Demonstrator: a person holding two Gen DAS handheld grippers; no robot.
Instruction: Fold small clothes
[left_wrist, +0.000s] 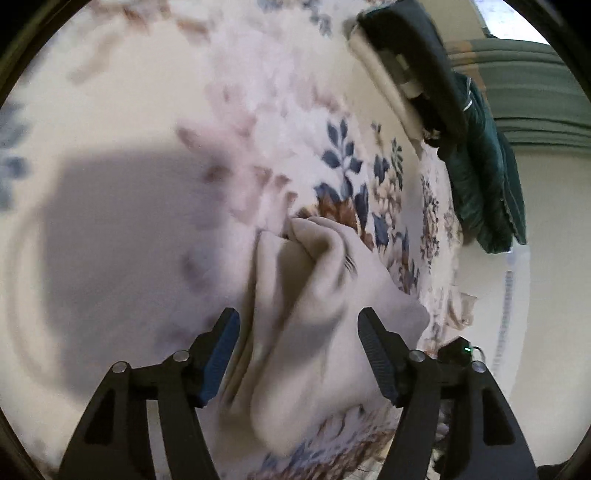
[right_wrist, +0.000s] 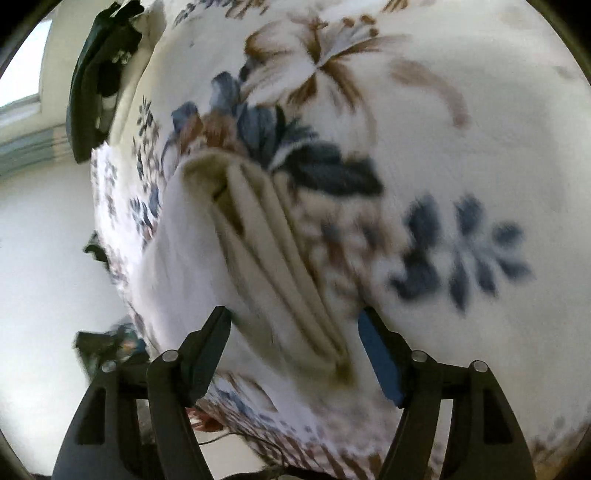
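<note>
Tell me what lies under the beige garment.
The beige garment lies bunched on the floral blanket, whose print shows around it. Whatever sits directly beneath its folds is covered.

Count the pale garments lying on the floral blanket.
1: a beige garment, bunched in folds on the floral blanket, between the open fingers of both grippers. Others may be hidden beyond the views.

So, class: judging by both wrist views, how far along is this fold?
Done: the beige garment already lies in bunched layers on the floral blanket. In hand: nothing; the left gripper and right gripper are open over it. Left: flattening the folds. A dark garment lies beyond.
</note>
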